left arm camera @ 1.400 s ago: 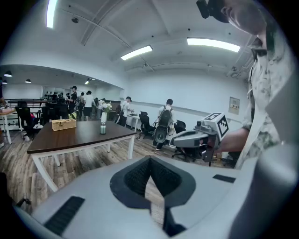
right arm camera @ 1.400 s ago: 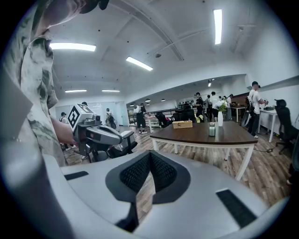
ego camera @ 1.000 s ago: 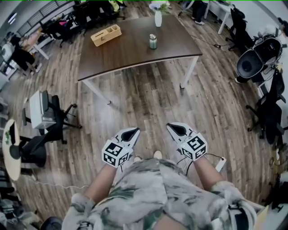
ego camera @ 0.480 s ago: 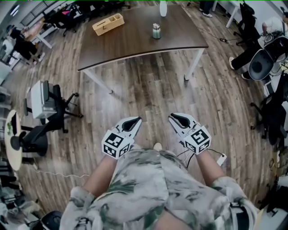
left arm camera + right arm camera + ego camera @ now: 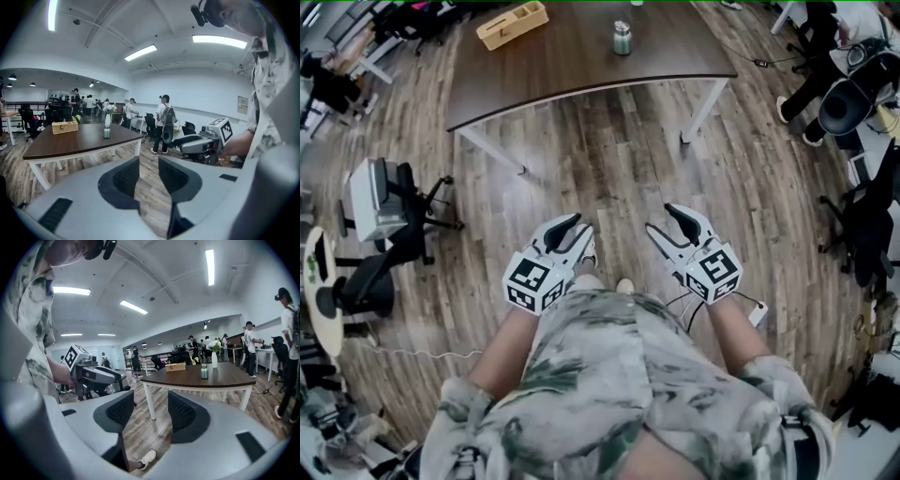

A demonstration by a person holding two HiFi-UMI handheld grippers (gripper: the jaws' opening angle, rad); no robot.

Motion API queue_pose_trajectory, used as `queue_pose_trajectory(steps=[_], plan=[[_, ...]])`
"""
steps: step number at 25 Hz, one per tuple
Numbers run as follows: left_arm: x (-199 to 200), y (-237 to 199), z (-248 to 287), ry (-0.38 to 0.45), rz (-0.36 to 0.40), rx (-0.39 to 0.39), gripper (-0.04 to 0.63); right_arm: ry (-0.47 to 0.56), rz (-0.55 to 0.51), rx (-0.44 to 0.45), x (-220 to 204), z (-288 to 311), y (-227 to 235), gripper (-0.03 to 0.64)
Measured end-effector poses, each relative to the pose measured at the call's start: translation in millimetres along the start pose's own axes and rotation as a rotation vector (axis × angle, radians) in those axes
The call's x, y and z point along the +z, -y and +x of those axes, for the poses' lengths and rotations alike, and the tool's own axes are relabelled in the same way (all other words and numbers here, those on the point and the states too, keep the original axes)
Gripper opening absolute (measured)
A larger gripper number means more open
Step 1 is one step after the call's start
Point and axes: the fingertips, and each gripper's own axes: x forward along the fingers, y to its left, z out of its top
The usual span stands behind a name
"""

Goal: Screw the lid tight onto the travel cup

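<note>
Step in hand: approach, as I judge it; get close to the desk before any reach.
Left hand-held gripper: jaws opening, nothing between them.
Right hand-held gripper: jaws opening, empty.
Travel cup: 12 o'clock, standing on the desk, well apart from both grippers; small green cylinder with a metallic top; lid seating too small to tell.
Handling: the smooth round body probably slips, so brace it with one gripper and turn the lid squarely with the other.
Desk: dark smooth top, white legs.
Floor: wood planks.
</note>
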Motion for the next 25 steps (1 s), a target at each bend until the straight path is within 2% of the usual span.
queue_pose_trajectory(steps=[1, 4, 7, 16, 25], plan=[[0, -6, 4, 0.000, -0.003, -0.008, 0.129, -0.002, -0.002, -0.010, 2, 6, 4, 0.248], [4, -30, 18, 0.003, -0.005, -0.032, 0.139, -0.011, -0.001, -0.045, 10, 23, 19, 0.282], [16, -59, 34, 0.010, -0.010, -0.057, 0.178, -0.025, -0.001, -0.078, 19, 45, 36, 0.300], [66, -159, 59, 0.047, 0.031, -0.098, 0.186, -0.046, -0.006, -0.174, 62, 128, 83, 0.307], [73, -235, 75, 0.043, 0.048, -0.134, 0.186, -0.073, -0.017, -0.224, 79, 197, 105, 0.304]])
